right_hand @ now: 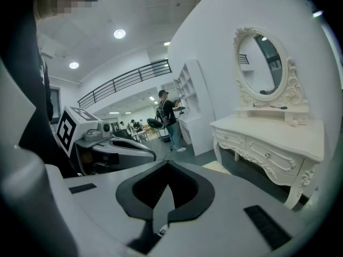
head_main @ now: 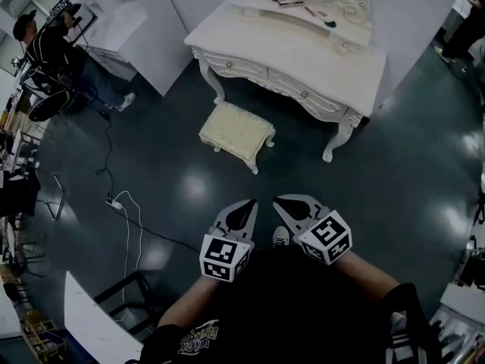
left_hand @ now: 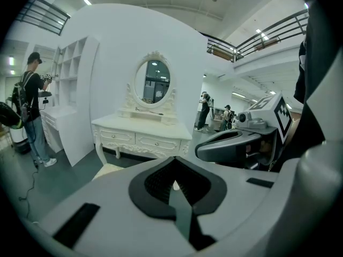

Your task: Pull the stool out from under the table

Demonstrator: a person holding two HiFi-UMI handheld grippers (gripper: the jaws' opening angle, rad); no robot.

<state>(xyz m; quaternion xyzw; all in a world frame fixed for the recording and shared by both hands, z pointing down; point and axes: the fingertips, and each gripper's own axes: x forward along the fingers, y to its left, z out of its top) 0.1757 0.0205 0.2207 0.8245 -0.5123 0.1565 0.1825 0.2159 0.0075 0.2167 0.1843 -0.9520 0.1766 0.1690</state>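
Observation:
A cream cushioned stool [head_main: 236, 134] with carved white legs stands on the dark floor in front of the white dressing table [head_main: 295, 59], clear of its top. Both grippers hang close to the person's body, well short of the stool. My left gripper [head_main: 244, 208] is shut with nothing in it, and so is my right gripper [head_main: 292, 204] beside it. The left gripper view shows the stool's corner [left_hand: 107, 169] just over the jaws, with the table [left_hand: 143, 134] and its oval mirror [left_hand: 152, 82] behind. In the right gripper view the table [right_hand: 273, 141] is at the right and a sliver of the stool [right_hand: 217, 166] below it.
A person [head_main: 47, 48] stands at the far left by a white shelf unit [head_main: 121, 25]. A white power strip with cables [head_main: 115, 202] lies on the floor at the left. A white board on a dark frame [head_main: 98, 321] leans at the lower left.

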